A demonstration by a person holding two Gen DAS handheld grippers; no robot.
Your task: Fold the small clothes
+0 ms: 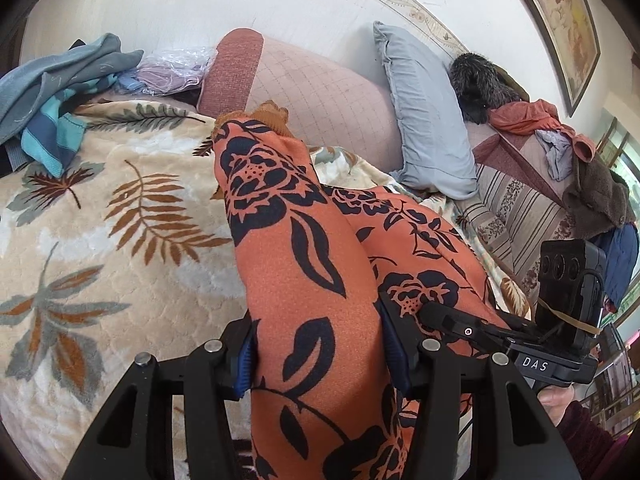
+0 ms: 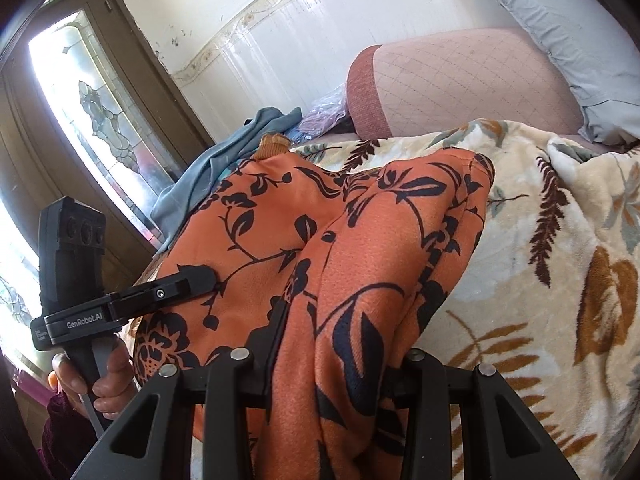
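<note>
An orange garment with a dark floral print (image 1: 296, 240) lies bunched on the leaf-patterned blanket (image 1: 100, 220). My left gripper (image 1: 320, 356) is shut on a thick fold of it, the blue pads pressing both sides. My right gripper (image 2: 340, 344) is shut on another fold of the same garment (image 2: 352, 248). The right gripper also shows in the left wrist view (image 1: 460, 320), resting on the garment close beside the left one. The left gripper shows in the right wrist view (image 2: 188, 280), held by a hand (image 2: 108, 380).
A pink bolster (image 1: 320, 96) and a pale blue pillow (image 1: 424, 112) lie against the wall. A blue and teal clothes heap (image 1: 60, 92) sits far left, another pile of clothes (image 1: 560, 152) on the right. A glass door (image 2: 92, 108) stands left of the bed.
</note>
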